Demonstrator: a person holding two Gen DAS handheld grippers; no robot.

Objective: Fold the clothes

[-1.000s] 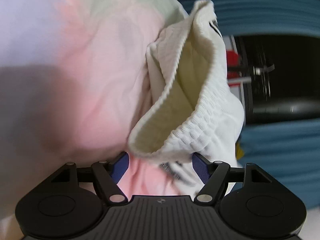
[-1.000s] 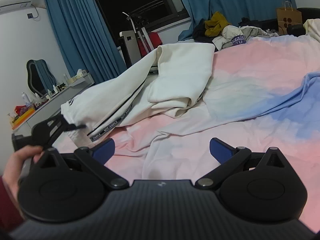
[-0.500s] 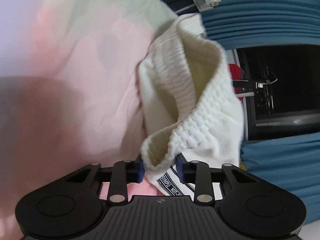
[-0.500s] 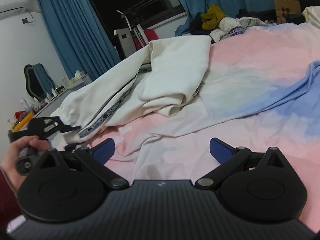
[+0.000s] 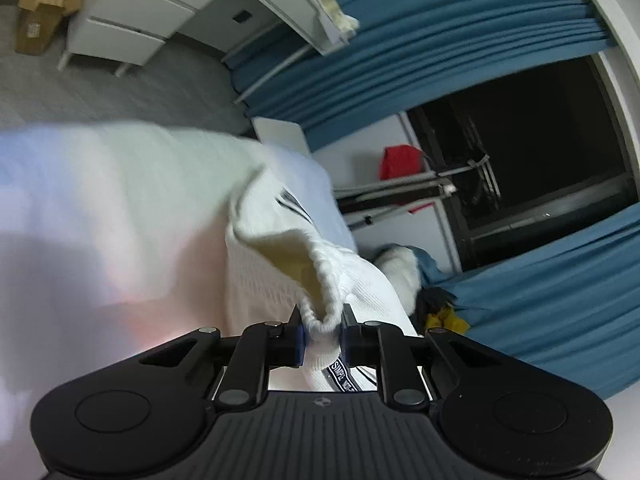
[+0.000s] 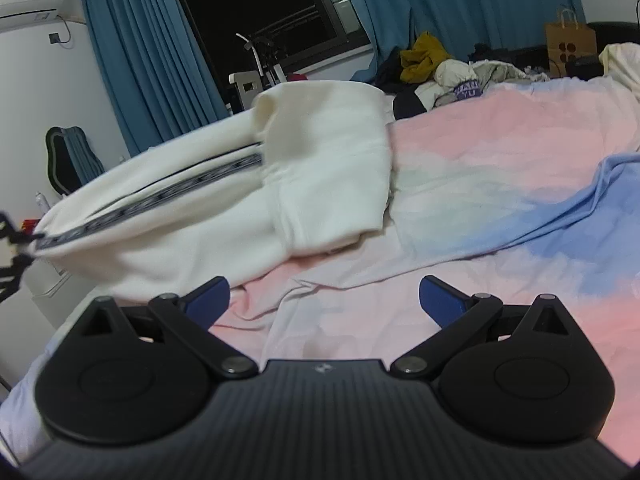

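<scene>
A pair of white trousers (image 6: 224,200) with a dark lettered side stripe lies across the pink and blue bed sheet (image 6: 500,168). In the left wrist view my left gripper (image 5: 322,338) is still closing, its pads pressed on the ribbed cuff (image 5: 320,312) of one trouser leg, and that leg hangs lifted off the bed. In the right wrist view the left gripper (image 6: 12,248) shows at the far left edge, pulling that leg taut. My right gripper (image 6: 324,300) is open low over the sheet, with only the sheet beneath its jaws, in front of the trousers' folded part.
Blue curtains (image 6: 140,64) frame a dark window. A heap of other clothes (image 6: 440,68) and a brown paper bag (image 6: 570,46) sit at the bed's far side. White drawers (image 5: 116,28) and a cardboard box (image 5: 44,8) stand on the grey floor.
The left gripper's jaws closed on the trouser cuff and rose, lifting the leg off the bed and stretching it. The right gripper stayed put.
</scene>
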